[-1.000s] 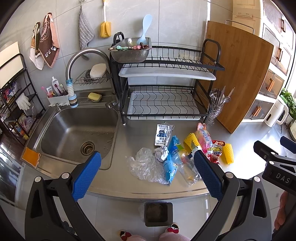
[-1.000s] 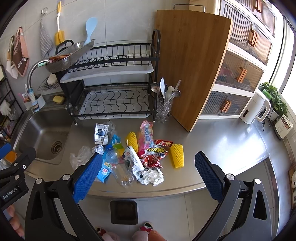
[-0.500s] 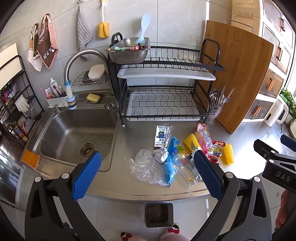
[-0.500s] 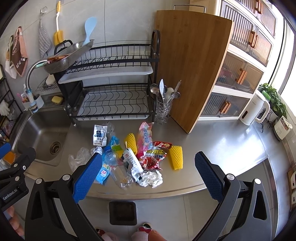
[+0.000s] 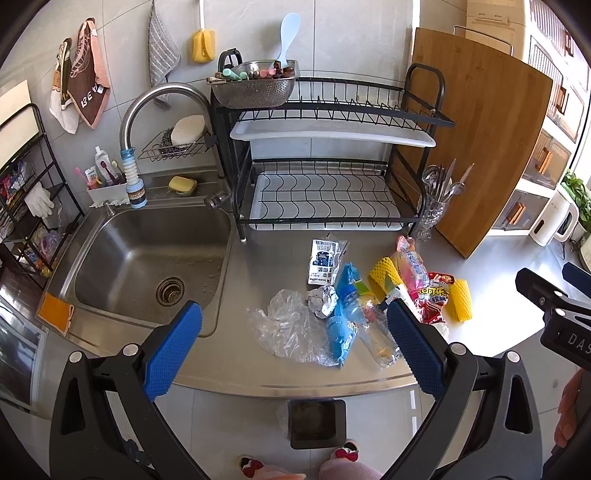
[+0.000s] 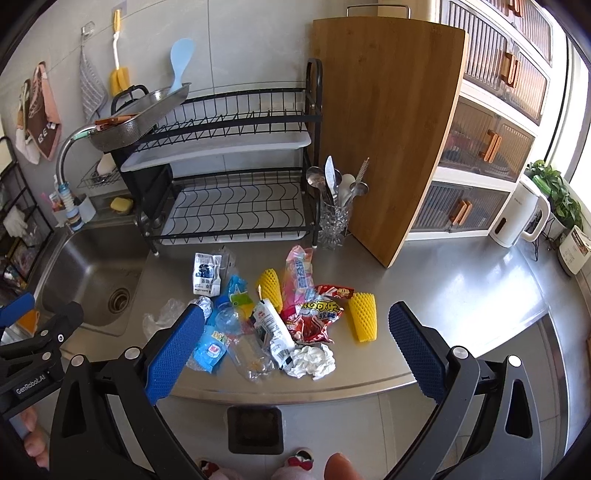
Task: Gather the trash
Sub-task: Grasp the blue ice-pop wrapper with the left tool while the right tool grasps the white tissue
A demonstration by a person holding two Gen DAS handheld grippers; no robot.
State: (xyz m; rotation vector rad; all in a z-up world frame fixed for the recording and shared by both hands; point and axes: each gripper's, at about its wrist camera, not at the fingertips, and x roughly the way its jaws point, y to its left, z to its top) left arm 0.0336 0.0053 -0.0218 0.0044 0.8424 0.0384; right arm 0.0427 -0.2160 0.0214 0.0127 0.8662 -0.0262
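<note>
Barely any change: left gripper and right gripper both spread, still hovering; trash pile untouched, bin waiting.

"GenRobot.AI" marks the left gripper; "DAS" (cut off) marks the right gripper.

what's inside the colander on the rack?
The colander holds a blue rice paddle standing up, plus several pastel and brown handles along the rim. What lies at its bottom is hidden by the wall.
</note>
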